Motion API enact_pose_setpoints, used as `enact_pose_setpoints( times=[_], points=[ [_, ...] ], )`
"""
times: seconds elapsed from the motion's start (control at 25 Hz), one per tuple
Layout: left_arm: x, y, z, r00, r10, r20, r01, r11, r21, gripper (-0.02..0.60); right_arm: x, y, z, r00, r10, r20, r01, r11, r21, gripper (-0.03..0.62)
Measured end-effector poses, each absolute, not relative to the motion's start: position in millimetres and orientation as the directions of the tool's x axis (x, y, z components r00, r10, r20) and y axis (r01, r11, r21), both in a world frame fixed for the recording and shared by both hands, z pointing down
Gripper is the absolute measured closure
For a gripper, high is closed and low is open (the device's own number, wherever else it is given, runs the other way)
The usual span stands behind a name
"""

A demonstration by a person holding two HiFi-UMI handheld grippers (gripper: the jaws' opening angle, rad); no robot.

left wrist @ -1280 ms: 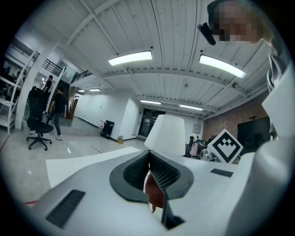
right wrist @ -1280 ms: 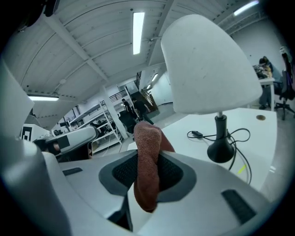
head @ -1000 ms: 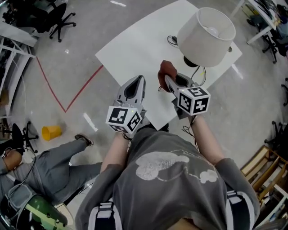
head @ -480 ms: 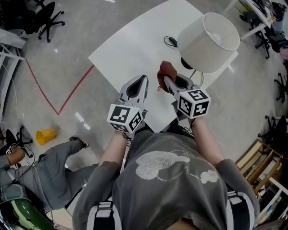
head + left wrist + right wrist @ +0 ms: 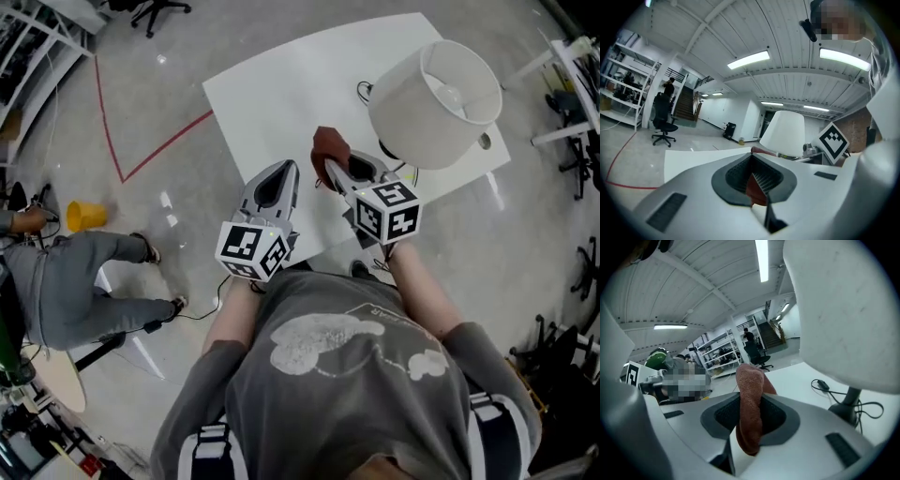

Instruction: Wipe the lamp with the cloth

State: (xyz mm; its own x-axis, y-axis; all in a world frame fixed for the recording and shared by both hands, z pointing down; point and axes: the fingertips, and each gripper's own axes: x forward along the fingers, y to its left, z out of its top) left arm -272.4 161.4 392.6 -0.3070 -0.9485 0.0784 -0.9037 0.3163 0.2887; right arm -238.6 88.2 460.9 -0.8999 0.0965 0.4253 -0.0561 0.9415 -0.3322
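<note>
The right tool (image 5: pixel 751 405) pinches the brown cloth (image 5: pixel 325 146) tight, and the cloth sticks up near the white lamp (image 5: pixel 427 98). The left tool (image 5: pixel 284 172) is pressed together, holding nothing, above the white tabletop (image 5: pixel 272 84).

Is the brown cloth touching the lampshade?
No: in the head view the cloth, clamped in the right gripper, sits apart from the lampshade, with bare table between them.
</note>
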Motion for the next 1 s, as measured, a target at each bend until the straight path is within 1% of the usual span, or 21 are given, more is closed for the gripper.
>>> enact_pose_setpoints(
  times=[0.24, 0.44, 0.56, 0.68, 0.8, 1.0],
  points=[
    [-224, 192, 410, -0.438, -0.895, 0.084, -0.851, 0.443, 0.281, 0.574, -207, 103, 468, -0.896, 0.209, 0.392, 0.072, 0.939, -0.336, 0.497],
    [-193, 217, 408, -0.545, -0.837, 0.054, -0.798, 0.537, 0.272, 0.574, -175, 116, 474, -0.877, 0.276, 0.394, 0.145, 0.933, -0.329, 0.497],
    [-173, 233, 409, -0.583, -0.811, 0.048, -0.773, 0.572, 0.275, 0.574, -152, 125, 474, -0.869, 0.3, 0.393, 0.175, 0.93, -0.323, 0.497],
    [-149, 243, 410, -0.603, -0.796, 0.052, -0.758, 0.593, 0.273, 0.574, -125, 127, 475, -0.864, 0.31, 0.396, 0.188, 0.929, -0.317, 0.497],
    [-129, 247, 414, -0.612, -0.789, 0.057, -0.748, 0.601, 0.282, 0.574, -102, 121, 477, -0.867, 0.297, 0.399, 0.173, 0.932, -0.318, 0.497],
    [-112, 251, 423, -0.594, -0.801, 0.073, -0.762, 0.589, 0.27, 0.574, -84, 117, 485, -0.87, 0.274, 0.409, 0.145, 0.937, -0.319, 0.497]
  ],
)
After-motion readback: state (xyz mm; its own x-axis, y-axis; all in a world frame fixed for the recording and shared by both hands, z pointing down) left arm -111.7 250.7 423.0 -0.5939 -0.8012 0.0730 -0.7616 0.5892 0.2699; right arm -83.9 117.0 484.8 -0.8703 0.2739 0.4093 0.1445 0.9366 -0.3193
